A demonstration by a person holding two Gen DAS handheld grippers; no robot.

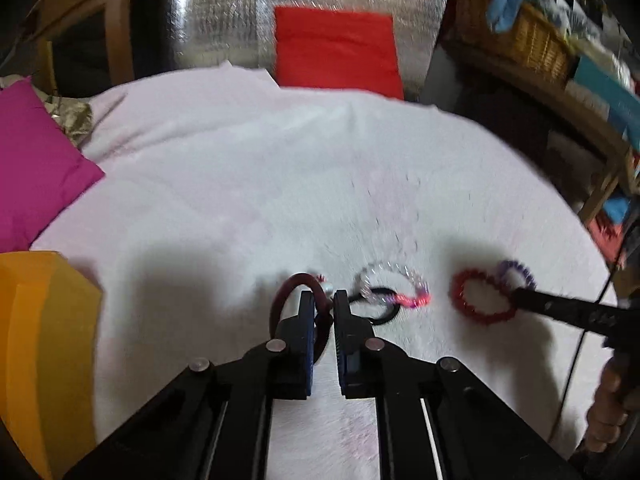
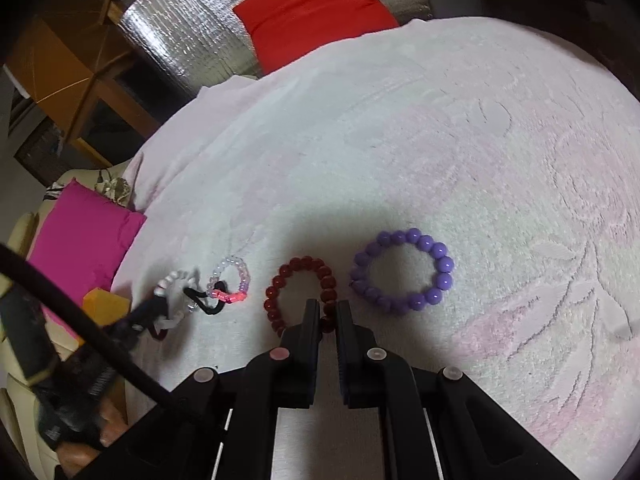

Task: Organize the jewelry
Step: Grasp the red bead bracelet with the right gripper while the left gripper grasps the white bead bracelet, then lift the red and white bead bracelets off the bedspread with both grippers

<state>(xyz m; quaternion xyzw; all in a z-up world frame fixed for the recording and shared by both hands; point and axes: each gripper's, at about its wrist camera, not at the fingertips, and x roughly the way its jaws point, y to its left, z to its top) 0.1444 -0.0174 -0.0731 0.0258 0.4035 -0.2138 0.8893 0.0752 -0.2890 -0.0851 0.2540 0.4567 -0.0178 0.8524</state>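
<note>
So we're mid-sort on the white blanket (image 2: pixel 400 152), and it looks like we're at the pick-one-out-of-the-pile step. Our left gripper (image 1: pixel 320 300) is clenched on a dark band (image 1: pixel 280 296), which loops out to the left of the tips and runs down between the fingers. It's blurry, so we can't tell if the band is clear of the blanket yet. Just beside it sit the clear bracelet (image 1: pixel 394 284) with its pink stretch and a black tie (image 1: pixel 376 308) tangled under it.

Our right gripper (image 2: pixel 329 312) is pinched on the near edge of the red bracelet (image 2: pixel 300 292), with the purple bracelet (image 2: pixel 402 270) lying flat just to its right, not touching.

Next move, we reckon: lift the band slowly so it doesn't drag the tangle, then set it apart, maybe toward the yellow box (image 1: pixel 40 340).
</note>
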